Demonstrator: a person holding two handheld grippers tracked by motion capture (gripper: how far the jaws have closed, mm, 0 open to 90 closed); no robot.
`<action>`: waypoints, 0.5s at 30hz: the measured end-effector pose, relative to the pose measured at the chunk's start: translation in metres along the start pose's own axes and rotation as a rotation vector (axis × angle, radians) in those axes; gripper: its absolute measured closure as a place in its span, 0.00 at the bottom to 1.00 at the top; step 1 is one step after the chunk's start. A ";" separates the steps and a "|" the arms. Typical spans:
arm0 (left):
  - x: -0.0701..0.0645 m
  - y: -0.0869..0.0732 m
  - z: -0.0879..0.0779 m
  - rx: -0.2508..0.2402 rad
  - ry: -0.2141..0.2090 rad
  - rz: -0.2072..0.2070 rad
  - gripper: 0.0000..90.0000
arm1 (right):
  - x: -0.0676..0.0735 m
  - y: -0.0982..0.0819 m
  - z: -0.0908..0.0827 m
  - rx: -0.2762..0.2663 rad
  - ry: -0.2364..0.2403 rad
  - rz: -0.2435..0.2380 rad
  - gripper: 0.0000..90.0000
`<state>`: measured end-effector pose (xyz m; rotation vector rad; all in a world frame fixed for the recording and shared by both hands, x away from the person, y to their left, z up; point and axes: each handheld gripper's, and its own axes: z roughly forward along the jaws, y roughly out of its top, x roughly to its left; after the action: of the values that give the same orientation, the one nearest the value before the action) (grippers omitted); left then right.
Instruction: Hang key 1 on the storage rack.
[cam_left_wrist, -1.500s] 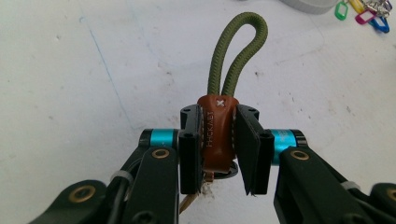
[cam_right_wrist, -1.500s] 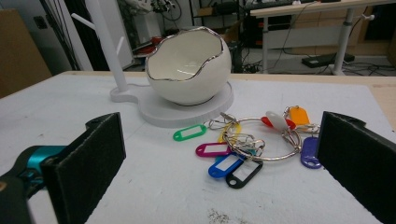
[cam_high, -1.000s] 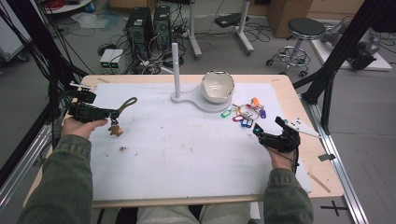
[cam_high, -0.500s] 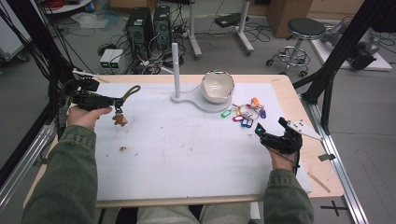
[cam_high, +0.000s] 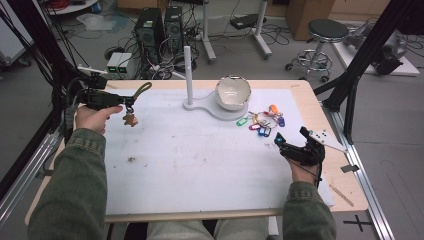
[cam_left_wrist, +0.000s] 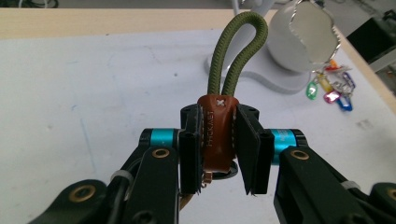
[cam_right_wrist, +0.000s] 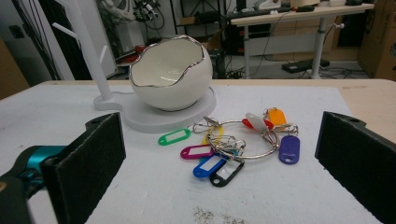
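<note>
Over the white mat (cam_high: 200, 160), left tongs (cam_left_wrist: 219, 156) clamp a brown leather, green-looped keychain (cam_left_wrist: 217, 130); right tongs (cam_right_wrist: 219, 154) gape.

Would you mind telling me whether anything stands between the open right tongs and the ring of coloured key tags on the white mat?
Nothing visible does. In the right gripper view, the ring of key tags lies straight ahead of the open right tongs, with bare white mat between them. The egg-shaped bowl sits farther back, behind the tags.

Grey floor (cam_high: 280, 55), round stool (cam_high: 327, 31)
</note>
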<state>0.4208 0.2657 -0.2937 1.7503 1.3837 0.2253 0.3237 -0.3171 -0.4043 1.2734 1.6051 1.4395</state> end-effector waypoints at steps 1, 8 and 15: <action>-0.001 0.002 0.001 0.002 0.003 0.007 0.80 | 0.000 0.000 0.000 -0.001 0.000 0.000 0.01; -0.004 0.017 0.011 0.004 0.019 0.001 0.80 | 0.000 0.000 0.000 0.002 0.006 0.000 0.01; -0.011 0.027 0.021 0.000 -0.008 -0.013 0.80 | -0.002 -0.001 -0.001 0.002 0.008 0.008 0.01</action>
<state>0.4487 0.2453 -0.2828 1.7400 1.3886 0.2117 0.3236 -0.3190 -0.4049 1.2780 1.6091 1.4501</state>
